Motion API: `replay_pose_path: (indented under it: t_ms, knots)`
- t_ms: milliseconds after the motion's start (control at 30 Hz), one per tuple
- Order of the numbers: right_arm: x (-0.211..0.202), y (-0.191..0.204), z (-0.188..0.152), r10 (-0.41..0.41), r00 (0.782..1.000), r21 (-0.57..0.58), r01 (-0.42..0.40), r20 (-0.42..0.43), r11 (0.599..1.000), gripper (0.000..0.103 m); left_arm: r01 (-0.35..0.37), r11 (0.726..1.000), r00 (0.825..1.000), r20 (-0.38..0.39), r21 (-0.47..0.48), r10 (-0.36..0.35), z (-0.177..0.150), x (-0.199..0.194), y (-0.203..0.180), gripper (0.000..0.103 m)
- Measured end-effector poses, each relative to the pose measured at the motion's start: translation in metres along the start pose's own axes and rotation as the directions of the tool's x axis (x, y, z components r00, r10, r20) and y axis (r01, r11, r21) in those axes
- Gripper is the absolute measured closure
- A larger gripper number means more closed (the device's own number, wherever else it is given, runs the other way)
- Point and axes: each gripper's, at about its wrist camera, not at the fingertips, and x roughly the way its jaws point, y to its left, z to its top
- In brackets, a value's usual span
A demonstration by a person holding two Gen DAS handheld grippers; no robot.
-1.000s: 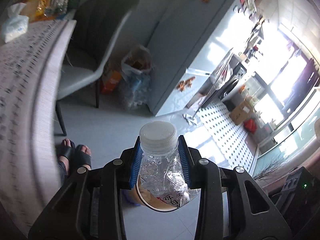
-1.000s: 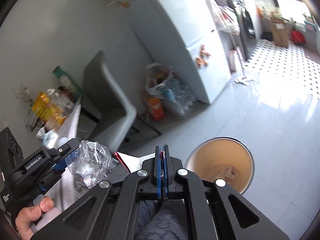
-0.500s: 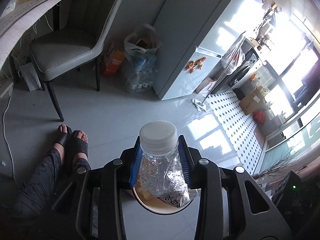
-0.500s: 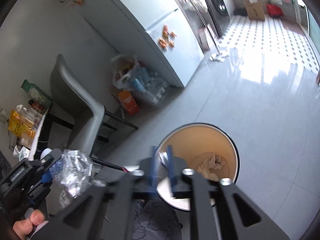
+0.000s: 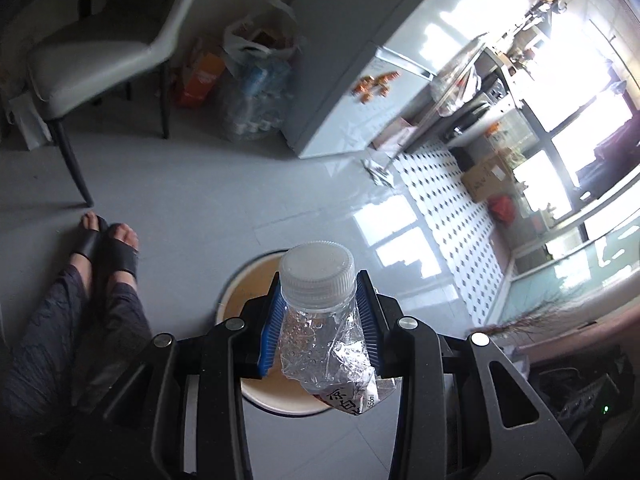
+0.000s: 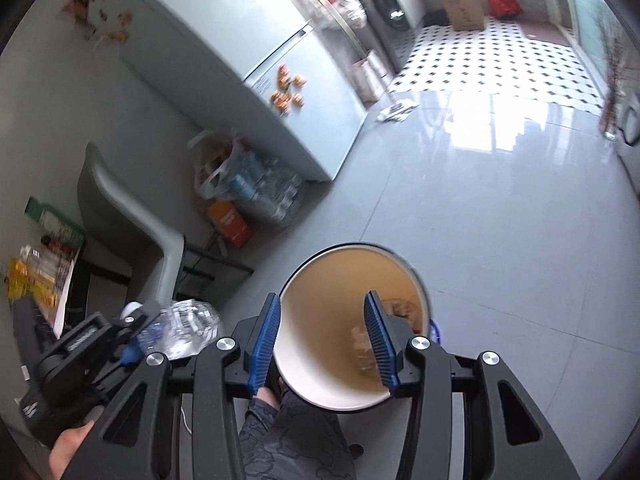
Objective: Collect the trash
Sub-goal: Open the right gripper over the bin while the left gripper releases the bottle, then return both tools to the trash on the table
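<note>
Directly above the round trash bin (image 5: 232,292), the left gripper (image 5: 320,320) clamps a crushed clear plastic bottle (image 5: 320,332) by its neck. Beside it, the right gripper (image 6: 322,340) is opening with nothing between its blue pads (image 6: 264,340), over the bin.

bottle (image 5: 320,320) above bin (image 5: 248,280); chair (image 5: 100,52) left of fridge (image 5: 340,60)

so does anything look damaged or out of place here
The clear plastic bottle with a white cap in the left claw is crushed and crinkled, its label torn loose. It hangs over the round cream-lined bin, so it looks like ordinary trash, nothing else odd.
</note>
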Motion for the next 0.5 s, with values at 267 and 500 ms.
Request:
replay_pose_path:
  t_ms: [267,500]
  knots:
    - [-0.038,-0.013,0.002,-0.020,0.998,0.037,0.017,0.061,0.999,0.059,0.099,0.995,0.995,0.022,-0.026,-0.098,-0.006,-0.017,-0.012,0.019]
    - [-0.060,0.016,0.003,0.032,0.995,0.006,-0.033,0.092,0.999,0.041,0.092,0.995,0.991,0.104,-0.033,-0.088,0.001,-0.079,-0.021,0.013]
